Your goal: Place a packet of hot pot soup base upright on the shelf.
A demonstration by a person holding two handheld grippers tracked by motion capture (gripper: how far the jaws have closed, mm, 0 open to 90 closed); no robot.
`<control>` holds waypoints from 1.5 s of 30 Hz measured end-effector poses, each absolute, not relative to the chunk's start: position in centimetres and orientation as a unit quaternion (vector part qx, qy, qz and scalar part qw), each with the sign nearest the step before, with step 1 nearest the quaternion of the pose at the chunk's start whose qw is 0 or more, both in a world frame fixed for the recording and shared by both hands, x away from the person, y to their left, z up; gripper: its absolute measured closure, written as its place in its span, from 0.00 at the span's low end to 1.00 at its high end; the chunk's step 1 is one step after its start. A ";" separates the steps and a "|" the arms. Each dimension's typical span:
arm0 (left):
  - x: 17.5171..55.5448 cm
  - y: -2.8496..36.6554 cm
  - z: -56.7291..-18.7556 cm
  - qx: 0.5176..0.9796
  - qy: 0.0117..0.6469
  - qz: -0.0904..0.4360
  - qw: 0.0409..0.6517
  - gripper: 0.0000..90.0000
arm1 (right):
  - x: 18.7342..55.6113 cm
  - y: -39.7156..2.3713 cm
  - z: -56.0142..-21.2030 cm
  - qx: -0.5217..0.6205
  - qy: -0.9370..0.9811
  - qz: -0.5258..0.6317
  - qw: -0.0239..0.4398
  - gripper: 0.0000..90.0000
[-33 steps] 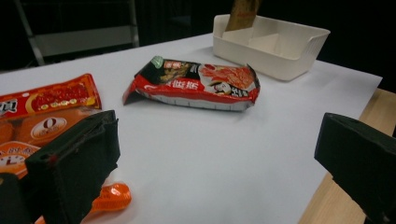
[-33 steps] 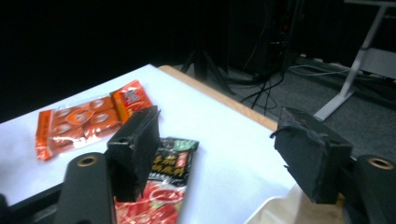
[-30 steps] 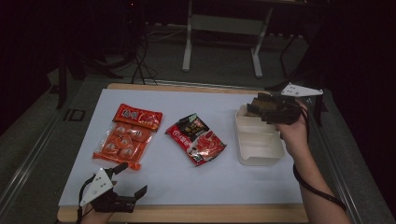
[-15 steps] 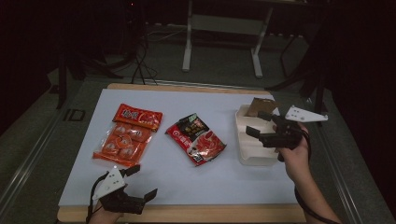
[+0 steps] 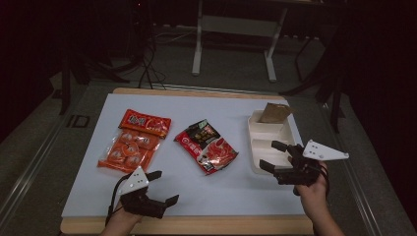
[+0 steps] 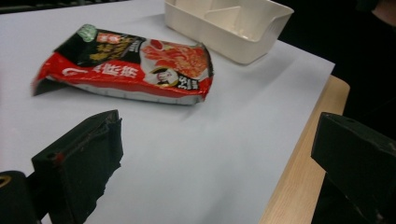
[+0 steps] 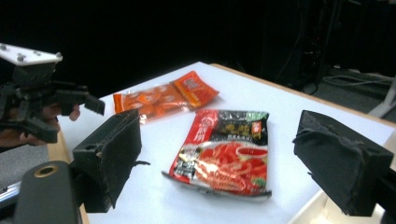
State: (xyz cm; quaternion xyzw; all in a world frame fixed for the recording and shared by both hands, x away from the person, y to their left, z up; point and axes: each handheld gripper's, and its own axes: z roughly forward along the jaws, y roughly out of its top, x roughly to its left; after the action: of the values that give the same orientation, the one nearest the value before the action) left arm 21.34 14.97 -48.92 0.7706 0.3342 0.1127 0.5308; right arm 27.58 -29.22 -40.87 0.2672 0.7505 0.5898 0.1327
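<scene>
A cream divided tray [image 5: 252, 135] stands at the right of the white mat, with a brown packet [image 5: 274, 113] leaning in its far compartment. My right gripper [image 5: 268, 155] hovers over the tray's near end. It is open, its jaws have just been opening, and nothing is between them. A red and black sauce pouch [image 5: 206, 146] lies mid-mat, straight ahead of the right gripper [image 7: 219, 135]. An orange snack pack [image 5: 134, 142] lies to the pouch's left. My left gripper [image 5: 166, 187] is open and empty near the front edge, facing the pouch [image 6: 135, 65] and the tray [image 6: 243, 49].
The white mat [image 5: 236, 196] covers a wooden table whose bare edge [image 5: 196, 223] runs along the front. Dark floor, cables and a metal stand's legs [image 5: 233, 44] lie beyond the far side. The mat drops off close to the tray's right side.
The right gripper let go of the brown packet in the tray's far compartment, then came back and down toward the near end. The left gripper slid right along the front edge.
</scene>
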 end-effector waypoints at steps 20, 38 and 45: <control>25.3 10.7 -46.9 0.791 0.294 0.120 0.523 0.17 | 25.3 -30.7 -41.9 0.282 0.735 0.592 0.173 0.16; 30.8 5.0 -46.7 0.816 0.282 0.133 0.486 0.74 | 25.5 -30.7 -42.3 0.275 0.734 0.600 0.161 0.16; 33.6 2.1 -47.7 0.829 0.283 0.129 0.465 0.91 | 25.6 -30.8 -42.5 0.275 0.736 0.599 0.157 0.16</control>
State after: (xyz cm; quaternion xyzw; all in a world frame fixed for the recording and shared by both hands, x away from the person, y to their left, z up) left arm 33.58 2.06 -47.69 0.8287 0.2828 0.1292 0.4653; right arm 25.57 -30.78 -42.45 0.2752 0.7355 0.5988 0.1571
